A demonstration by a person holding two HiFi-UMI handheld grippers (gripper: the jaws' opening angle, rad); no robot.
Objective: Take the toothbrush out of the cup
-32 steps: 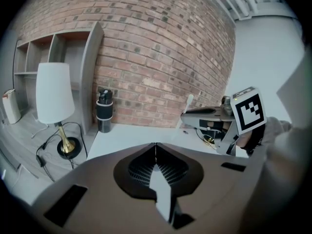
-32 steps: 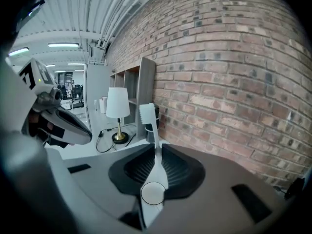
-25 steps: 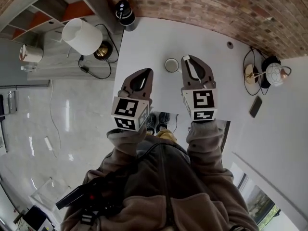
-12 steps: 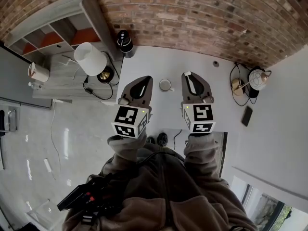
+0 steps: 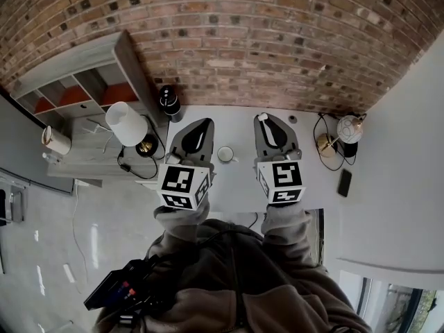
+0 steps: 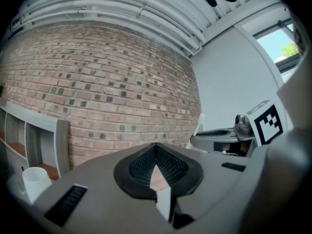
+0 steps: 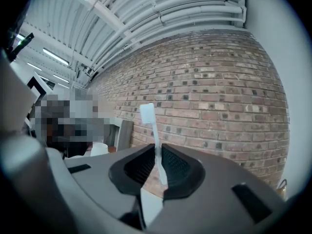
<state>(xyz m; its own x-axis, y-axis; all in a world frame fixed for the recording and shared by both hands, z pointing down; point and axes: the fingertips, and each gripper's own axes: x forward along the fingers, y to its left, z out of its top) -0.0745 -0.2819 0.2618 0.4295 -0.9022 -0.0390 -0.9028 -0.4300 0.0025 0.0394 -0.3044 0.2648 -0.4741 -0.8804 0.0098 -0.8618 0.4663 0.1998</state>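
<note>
Since 1 s ago the view has tipped upward: more brick wall fills the top of the frame, and the cup has slid from the upper middle down to the centre, now between the 2 claws. It stands upright on the white surface with nothing in it.

At centre right, the right claw is closed on the white toothbrush. In the right gripper view the toothbrush stands nearly upright, pinched by the right claw, with its head above the pads against the brick.

At centre left, the left claw is closed. In the left gripper view, the left claw has its pads meeting and nothing between them.

A white lamp stands at left of the frame.
</note>
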